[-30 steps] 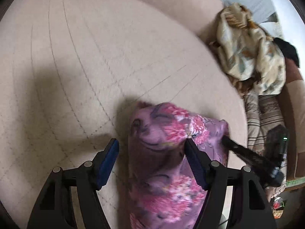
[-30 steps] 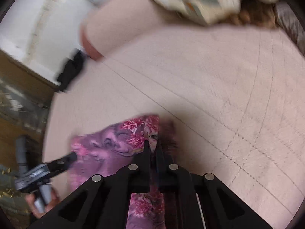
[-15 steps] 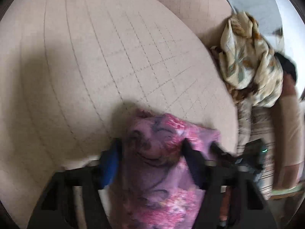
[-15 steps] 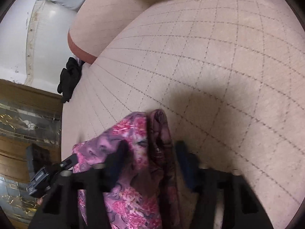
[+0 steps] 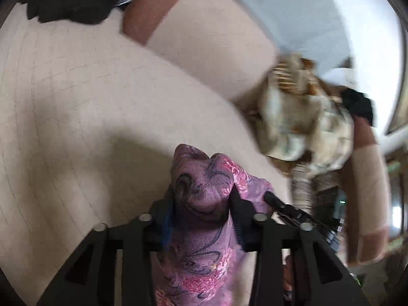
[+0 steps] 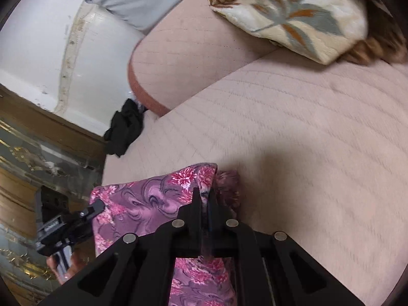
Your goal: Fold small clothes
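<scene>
My left gripper (image 5: 204, 201) clamps a bunched fold of the purple floral garment (image 5: 204, 229). My right gripper (image 6: 204, 199) pinches its edge, just right of the left tool.

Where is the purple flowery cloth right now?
The purple flowery cloth is at the bottom middle of both views, held between the left gripper and right gripper, above the beige quilted cushion.

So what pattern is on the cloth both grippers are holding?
Purple cloth with dark swirls and pink flowers, clearest in the right wrist view.
</scene>
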Action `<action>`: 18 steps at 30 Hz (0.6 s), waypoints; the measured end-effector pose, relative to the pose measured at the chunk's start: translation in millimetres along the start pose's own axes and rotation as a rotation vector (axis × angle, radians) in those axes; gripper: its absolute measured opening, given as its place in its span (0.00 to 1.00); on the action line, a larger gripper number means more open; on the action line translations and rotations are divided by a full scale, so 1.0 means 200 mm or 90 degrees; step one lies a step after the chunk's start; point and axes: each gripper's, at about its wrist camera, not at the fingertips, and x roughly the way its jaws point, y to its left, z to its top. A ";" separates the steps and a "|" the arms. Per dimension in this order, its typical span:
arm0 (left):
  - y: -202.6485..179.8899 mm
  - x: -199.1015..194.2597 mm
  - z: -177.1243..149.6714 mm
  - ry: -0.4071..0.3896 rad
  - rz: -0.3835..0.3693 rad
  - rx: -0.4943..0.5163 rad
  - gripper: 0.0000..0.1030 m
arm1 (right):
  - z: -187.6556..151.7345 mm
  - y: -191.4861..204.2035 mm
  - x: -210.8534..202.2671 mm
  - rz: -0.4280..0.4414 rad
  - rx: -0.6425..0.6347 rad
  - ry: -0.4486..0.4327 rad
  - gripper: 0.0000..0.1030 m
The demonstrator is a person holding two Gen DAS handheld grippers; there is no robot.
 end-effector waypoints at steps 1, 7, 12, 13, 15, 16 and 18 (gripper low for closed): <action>0.04 0.05 -0.01 0.002 0.051 -0.004 0.48 | 0.01 -0.01 0.07 -0.013 -0.007 0.010 0.07; 0.22 -0.04 -0.39 0.043 0.060 0.030 0.51 | -0.27 -0.11 0.15 -0.078 0.018 0.053 0.65; 0.27 -0.22 -0.79 0.042 0.051 0.045 0.63 | -0.72 -0.03 -0.22 -0.058 0.002 0.014 0.68; 0.27 -0.23 -0.84 0.045 0.058 0.050 0.63 | -0.83 -0.03 -0.26 -0.057 0.002 0.020 0.64; 0.28 -0.24 -0.91 0.046 0.058 0.045 0.63 | -0.98 -0.05 -0.28 -0.072 0.004 0.033 0.49; 0.28 -0.23 -0.95 0.049 0.053 0.036 0.63 | -1.03 -0.08 -0.31 -0.077 0.010 0.039 0.41; 0.31 -0.20 -1.00 0.062 0.064 0.028 0.57 | -1.08 -0.11 -0.28 -0.089 0.018 0.056 0.40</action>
